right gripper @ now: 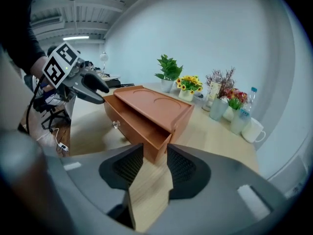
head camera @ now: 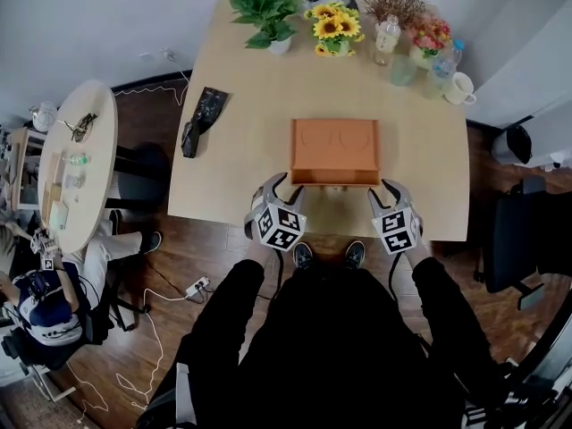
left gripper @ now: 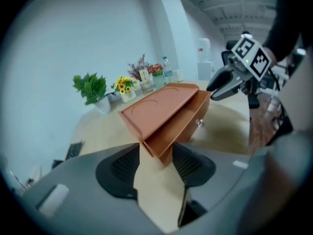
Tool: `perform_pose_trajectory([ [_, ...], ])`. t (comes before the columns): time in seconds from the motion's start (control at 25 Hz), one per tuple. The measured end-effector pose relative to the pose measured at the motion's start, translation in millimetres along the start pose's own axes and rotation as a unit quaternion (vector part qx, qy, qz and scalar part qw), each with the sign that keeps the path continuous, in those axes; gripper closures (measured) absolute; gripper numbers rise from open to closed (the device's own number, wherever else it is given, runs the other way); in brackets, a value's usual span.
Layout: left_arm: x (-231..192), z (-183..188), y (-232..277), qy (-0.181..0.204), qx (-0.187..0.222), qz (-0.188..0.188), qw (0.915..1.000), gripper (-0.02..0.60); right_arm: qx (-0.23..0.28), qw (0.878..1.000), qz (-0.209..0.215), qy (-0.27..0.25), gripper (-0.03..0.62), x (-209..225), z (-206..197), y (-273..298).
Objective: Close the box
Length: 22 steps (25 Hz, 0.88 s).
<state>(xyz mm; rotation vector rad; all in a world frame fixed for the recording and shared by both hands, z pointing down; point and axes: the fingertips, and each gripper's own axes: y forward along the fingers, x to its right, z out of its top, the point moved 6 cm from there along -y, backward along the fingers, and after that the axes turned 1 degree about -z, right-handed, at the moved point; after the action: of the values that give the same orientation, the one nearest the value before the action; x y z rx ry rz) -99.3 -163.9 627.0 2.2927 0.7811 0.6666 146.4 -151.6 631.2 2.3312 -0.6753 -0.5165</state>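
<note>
An orange wooden box (head camera: 335, 144) lies on the light table (head camera: 241, 186), its drawer (head camera: 335, 178) pulled partly out toward me, with a small knob (left gripper: 199, 123) on the front. My left gripper (head camera: 275, 183) is at the drawer's left front corner and my right gripper (head camera: 391, 189) at its right front corner. In the left gripper view the jaws (left gripper: 155, 153) stand apart with that corner (left gripper: 164, 153) between the tips, nearer the right-hand pad. In the right gripper view the jaws (right gripper: 155, 151) flank the other corner (right gripper: 157, 148) closely, with no clear squeeze.
Along the table's far edge stand a green plant (head camera: 266, 12), sunflowers (head camera: 335, 27), dried flowers, bottles and a white mug (head camera: 461, 88). A black device (head camera: 202, 116) lies at the table's left. A round side table (head camera: 76, 159) with a seated person stands further left.
</note>
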Motion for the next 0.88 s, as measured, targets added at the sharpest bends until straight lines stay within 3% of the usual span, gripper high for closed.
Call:
perform_pose_trajectory([
  [0.08,4.0,17.8,-13.3,0.092,0.009,0.025,0.9954,0.380,0.015,0.998,-0.006,-0.063,0.408,-4.5,9.8,-9.7],
  [0.16,13.7,38.2,-16.3,0.196,0.013,0.019,0.9803,0.379,0.028,0.986,-0.010,-0.165,0.375,-13.4,23.8,-13.4],
  [0.28,31.3,51.0,3.5,0.335,-0.044,-0.023,0.9408,0.377,0.011,0.946,0.008,-0.324,0.347,-32.6,39.5,1.3],
  [0.36,39.2,50.3,18.6,0.384,-0.095,-0.055,0.9170,0.332,-0.020,0.923,0.030,-0.382,0.299,-40.6,45.0,15.8],
  [0.44,41.1,45.4,29.1,0.397,-0.133,-0.071,0.9054,0.270,-0.056,0.911,0.045,-0.407,0.270,-41.9,46.7,28.2],
  [0.56,34.3,36.1,41.8,0.400,-0.173,-0.057,0.8983,0.270,-0.100,0.896,0.040,-0.431,0.266,-34.4,42.9,40.0],
  [0.68,29.6,35.3,45.9,0.398,-0.174,-0.033,0.9000,0.293,-0.115,0.891,0.022,-0.439,0.273,-29.4,38.9,43.6],
  [0.88,24.3,39.3,44.2,0.398,-0.151,-0.002,0.9048,0.386,-0.110,0.881,-0.018,-0.460,0.364,-27.9,40.4,46.3],
])
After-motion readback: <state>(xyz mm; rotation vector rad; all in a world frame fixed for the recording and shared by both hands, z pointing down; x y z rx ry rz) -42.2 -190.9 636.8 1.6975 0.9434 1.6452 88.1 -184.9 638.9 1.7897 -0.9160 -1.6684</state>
